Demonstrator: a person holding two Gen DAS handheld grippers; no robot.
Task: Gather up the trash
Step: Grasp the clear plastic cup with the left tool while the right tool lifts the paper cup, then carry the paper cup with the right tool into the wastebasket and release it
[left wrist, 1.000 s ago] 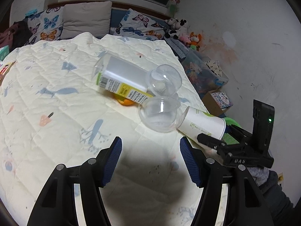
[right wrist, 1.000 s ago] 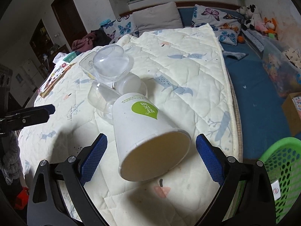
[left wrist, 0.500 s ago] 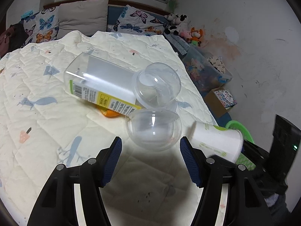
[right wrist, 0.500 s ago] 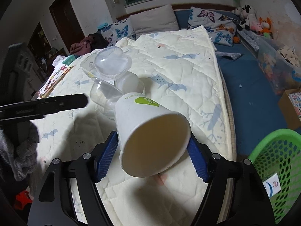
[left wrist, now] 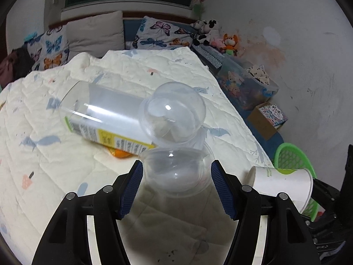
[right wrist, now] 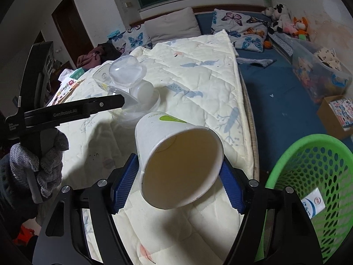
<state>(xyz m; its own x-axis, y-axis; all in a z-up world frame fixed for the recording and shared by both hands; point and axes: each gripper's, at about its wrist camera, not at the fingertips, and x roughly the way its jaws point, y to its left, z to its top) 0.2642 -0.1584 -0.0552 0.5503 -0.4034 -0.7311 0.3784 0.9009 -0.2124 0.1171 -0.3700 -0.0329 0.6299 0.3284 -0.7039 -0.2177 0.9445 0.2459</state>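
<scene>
Now the white paper cup (right wrist: 176,154) is clamped on its sides between the blue pads of the right gripper (right wrist: 179,182), lifted above the quilt (right wrist: 198,77) edge, near the green basket (right wrist: 308,176). On the quilt, a clear plastic dome lid (left wrist: 176,172) sits between the open jaws of the left gripper (left wrist: 176,185), pads not touching it.

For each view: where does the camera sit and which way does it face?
Left wrist: on the left gripper, facing up the bed; its fingers straddle a clear dome.
Right wrist: on the right gripper, facing along the bed edge; it grips a paper cup, gloved hand at left.
Shared: cup, dome, green basket.
</scene>
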